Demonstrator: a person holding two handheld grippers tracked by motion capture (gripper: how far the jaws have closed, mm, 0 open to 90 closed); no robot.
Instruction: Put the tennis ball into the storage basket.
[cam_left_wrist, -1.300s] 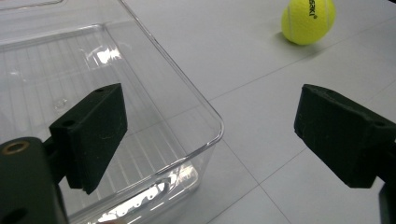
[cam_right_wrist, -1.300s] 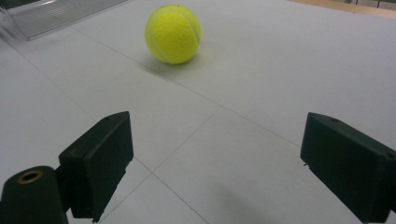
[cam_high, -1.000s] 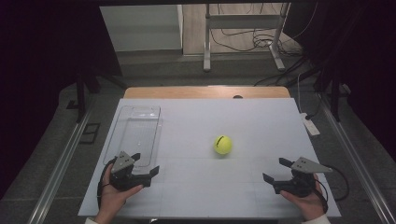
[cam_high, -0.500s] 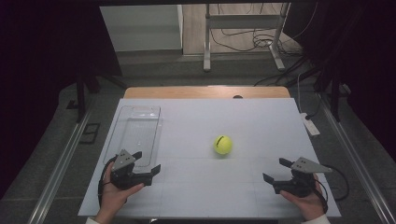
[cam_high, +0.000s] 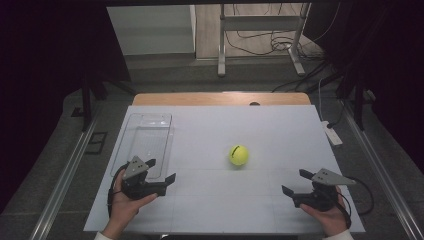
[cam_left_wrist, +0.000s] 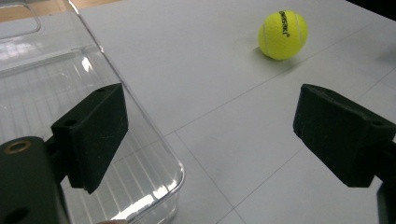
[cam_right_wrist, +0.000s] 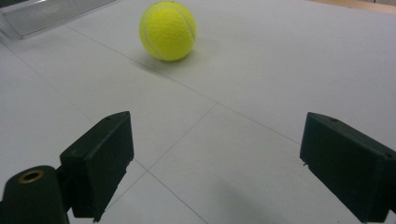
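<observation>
- Yellow felt tennis ball (cam_high: 239, 155): light, springy, likely to roll; pinch across its middle.
- Left tongs (cam_high: 161, 170) and right tongs (cam_high: 296, 182) both gape, empty.

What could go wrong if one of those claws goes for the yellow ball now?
The tennis ball sits loose on the smooth white table, so a nudge from one pad could roll it away. The left gripper hovers at the clear tray corner and might knock it. Both the left and the right gripper are open and empty.
</observation>
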